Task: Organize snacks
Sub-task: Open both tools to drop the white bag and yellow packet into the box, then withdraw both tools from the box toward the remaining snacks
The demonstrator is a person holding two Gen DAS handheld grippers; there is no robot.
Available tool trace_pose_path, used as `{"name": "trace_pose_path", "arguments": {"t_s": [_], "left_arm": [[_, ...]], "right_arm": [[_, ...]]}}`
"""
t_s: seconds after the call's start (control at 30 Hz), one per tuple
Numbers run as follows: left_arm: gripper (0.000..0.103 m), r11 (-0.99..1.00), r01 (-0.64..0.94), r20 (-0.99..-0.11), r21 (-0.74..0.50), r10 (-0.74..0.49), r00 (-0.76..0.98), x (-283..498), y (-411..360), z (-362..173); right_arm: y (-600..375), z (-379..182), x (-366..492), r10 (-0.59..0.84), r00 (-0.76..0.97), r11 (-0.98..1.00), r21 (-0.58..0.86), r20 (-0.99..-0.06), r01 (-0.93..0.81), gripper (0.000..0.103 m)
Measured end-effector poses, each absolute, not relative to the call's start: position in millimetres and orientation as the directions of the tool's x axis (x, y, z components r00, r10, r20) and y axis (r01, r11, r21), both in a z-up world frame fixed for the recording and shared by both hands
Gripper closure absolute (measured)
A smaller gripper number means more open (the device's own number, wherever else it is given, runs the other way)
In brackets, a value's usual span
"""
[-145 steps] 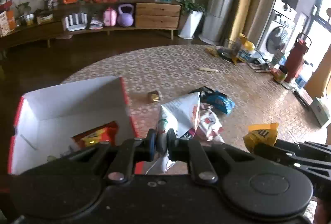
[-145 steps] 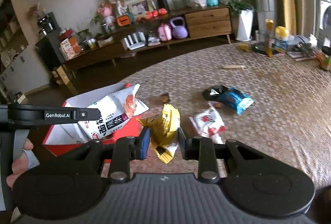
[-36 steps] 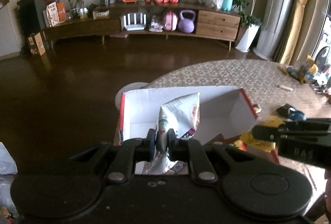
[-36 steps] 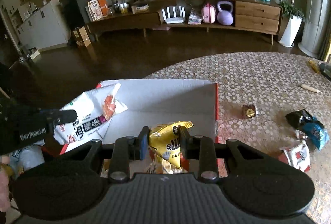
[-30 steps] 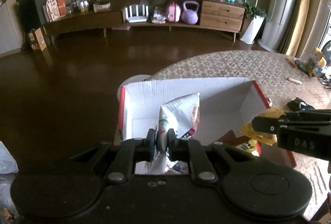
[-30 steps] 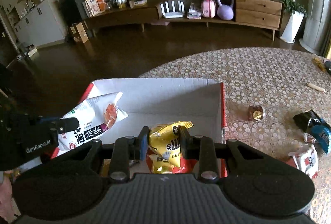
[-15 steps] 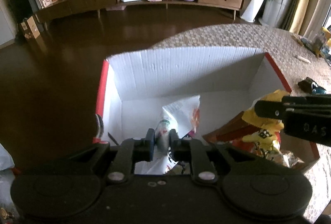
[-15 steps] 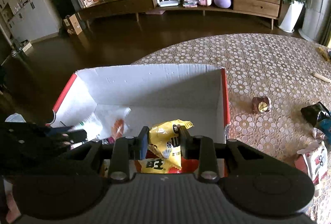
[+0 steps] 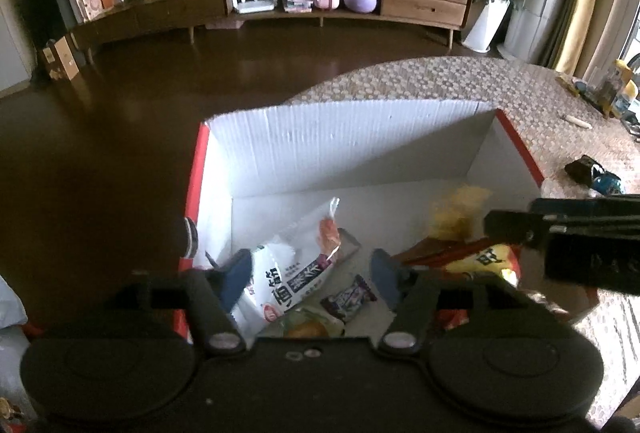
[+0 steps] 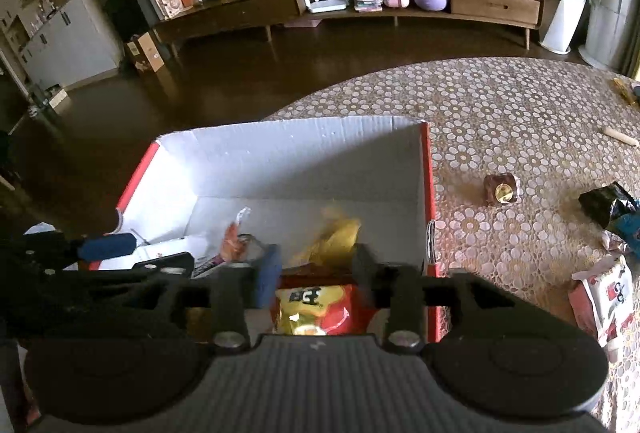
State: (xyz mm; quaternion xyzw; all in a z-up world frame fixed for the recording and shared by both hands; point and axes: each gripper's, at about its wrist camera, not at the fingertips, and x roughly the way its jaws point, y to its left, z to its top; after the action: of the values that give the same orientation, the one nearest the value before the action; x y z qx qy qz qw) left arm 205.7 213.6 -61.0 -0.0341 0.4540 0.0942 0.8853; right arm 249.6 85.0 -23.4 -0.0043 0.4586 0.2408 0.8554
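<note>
A white cardboard box with red outer walls (image 9: 344,137) (image 10: 296,153) stands at the table's edge. My left gripper (image 9: 310,273) is open over the box; the white snack bag (image 9: 292,269) lies loose between its fingers on the box floor. My right gripper (image 10: 314,271) is open too; the yellow snack bag (image 10: 336,233) drops blurred from it onto a red and yellow bag (image 10: 316,309). The yellow bag (image 9: 456,209) and right gripper (image 9: 568,233) also show in the left wrist view. A purple wrapper (image 9: 348,297) lies in the box.
On the patterned table right of the box lie a small brown wrapped sweet (image 10: 500,189), a black and blue packet (image 10: 612,209) and a white and red bag (image 10: 604,297). Dark floor lies beyond the box, with a long wooden sideboard (image 10: 360,1) far behind.
Both grippers have opened over the box. The white bag has fallen from the left gripper to the box floor, and the yellow bag is dropping from the right one.
</note>
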Motion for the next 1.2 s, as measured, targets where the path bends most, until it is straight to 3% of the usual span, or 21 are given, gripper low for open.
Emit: {"name": "trace_pose_path", "arguments": {"t_s": [0.13,0.3,0.43,0.83,1.0,1.2], "left_arm": [[0.034,0.981,-0.193,-0.8,0.029,0.139,0.584,199.4,209.4,-51.5],[0.023,0.982,-0.187,-0.778,0.037,0.146,0.611,188.4,204.1,-38.5],[0.02,0.984,-0.176,-0.756,0.038,0.143,0.639,175.5,197.8,-24.7],[0.0,0.993,-0.113,-0.675,0.035,0.107,0.73,137.1,161.7,17.4],[0.0,0.997,-0.073,-0.649,0.008,0.061,0.759,128.1,139.4,28.3],[0.0,1.0,-0.02,-0.64,-0.014,0.007,0.769,126.9,107.4,32.0]], "right_arm": [[78.0,-12.3,239.4,0.429,0.469,0.877,0.231,-0.772,-0.422,0.033],[67.2,2.6,224.5,0.452,0.476,0.867,0.247,-0.754,-0.432,0.033],[55.4,15.9,210.7,0.472,0.486,0.859,0.26,-0.736,-0.44,0.025],[7.3,59.6,160.3,0.516,0.536,0.842,0.28,-0.668,-0.462,0.019],[-19.5,68.7,141.0,0.505,0.561,0.851,0.271,-0.656,-0.449,0.011],[-65.1,77.9,128.7,0.499,0.597,0.862,0.288,-0.628,-0.417,0.011]]}}
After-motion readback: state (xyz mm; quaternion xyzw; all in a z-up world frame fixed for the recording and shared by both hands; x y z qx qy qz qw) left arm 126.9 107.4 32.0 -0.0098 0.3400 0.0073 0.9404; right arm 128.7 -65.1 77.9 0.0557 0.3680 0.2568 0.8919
